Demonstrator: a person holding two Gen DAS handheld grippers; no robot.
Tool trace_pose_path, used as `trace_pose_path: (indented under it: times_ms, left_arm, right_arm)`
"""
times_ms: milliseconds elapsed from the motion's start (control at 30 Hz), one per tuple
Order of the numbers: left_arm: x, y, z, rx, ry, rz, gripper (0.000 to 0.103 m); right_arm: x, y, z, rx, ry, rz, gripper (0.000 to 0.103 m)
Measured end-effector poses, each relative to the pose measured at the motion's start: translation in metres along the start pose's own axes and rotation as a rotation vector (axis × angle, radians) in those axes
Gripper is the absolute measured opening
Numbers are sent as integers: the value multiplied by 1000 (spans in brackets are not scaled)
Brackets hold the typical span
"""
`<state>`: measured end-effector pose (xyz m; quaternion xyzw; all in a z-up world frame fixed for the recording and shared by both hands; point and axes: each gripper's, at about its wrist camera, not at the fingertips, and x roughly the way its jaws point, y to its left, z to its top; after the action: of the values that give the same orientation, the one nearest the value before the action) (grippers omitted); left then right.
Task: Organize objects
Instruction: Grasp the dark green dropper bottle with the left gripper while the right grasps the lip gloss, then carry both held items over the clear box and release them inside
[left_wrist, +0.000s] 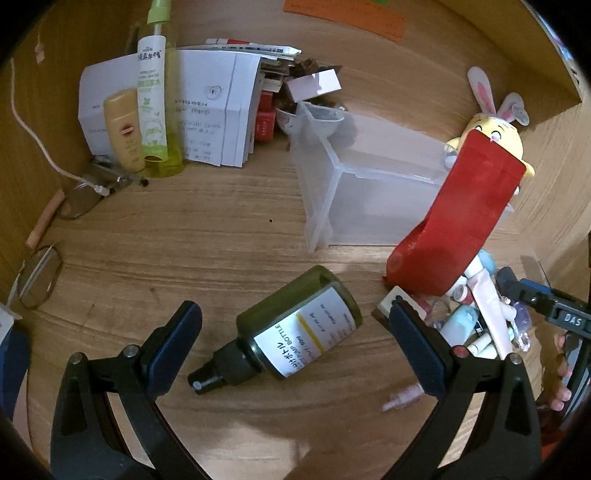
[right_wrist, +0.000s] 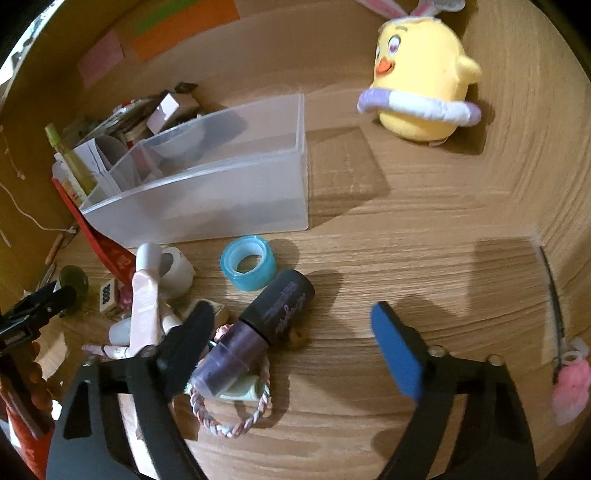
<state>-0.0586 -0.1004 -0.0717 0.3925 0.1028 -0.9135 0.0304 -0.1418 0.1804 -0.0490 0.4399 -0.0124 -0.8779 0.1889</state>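
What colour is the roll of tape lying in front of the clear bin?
Light blue roll of tape, clearest in the right wrist view.

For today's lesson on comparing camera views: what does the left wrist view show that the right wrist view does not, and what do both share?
Only the left wrist view: the dark green pump bottle lying between the open left gripper fingers, and a tan bottle standing upright.
Only the right wrist view: the blue tape roll, the purple tube and a braided hair tie by the open right gripper.
Both: the clear plastic bin, the yellow chick plush and the wooden desk.
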Motion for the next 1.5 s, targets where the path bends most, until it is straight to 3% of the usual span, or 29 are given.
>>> trace_pose_path:
  times_ms: [67, 133, 233, 400, 467, 533, 800, 967, 1500]
  left_arm:
    - [2, 0, 2, 9, 7, 2, 99]
    - [9, 0, 4, 10, 53, -18, 84]
    - [17, 2, 4, -3, 98, -11, 80]
    - [15, 0, 7, -12, 108, -29, 80]
    - [17, -2, 9, -7, 111, -33, 76]
    - [20, -4, 10, 1, 126, -29, 64]
    - [9, -3, 9, -26, 66, -14, 63]
    - [-13, -4, 18, -25, -20, 2, 63]
    - [-67, -14, 60, -57, -235, -47, 63]
  right_arm:
    - [6, 1, 0, -2, 19, 21, 64]
    - [9, 3, 0, -2, 26, 28, 55]
    - [10, 7, -1, -18, 22, 18, 46]
    - [13, 7, 1, -19, 21, 15, 36]
    - [13, 6, 1, -12, 18, 20, 32]
    - [13, 6, 1, -3, 17, 23, 25]
    - [2, -1, 0, 16, -33, 21, 24]
    - [-11, -4, 6, 27, -78, 33, 24]
    - [-62, 2, 42, -39, -282, 22, 23]
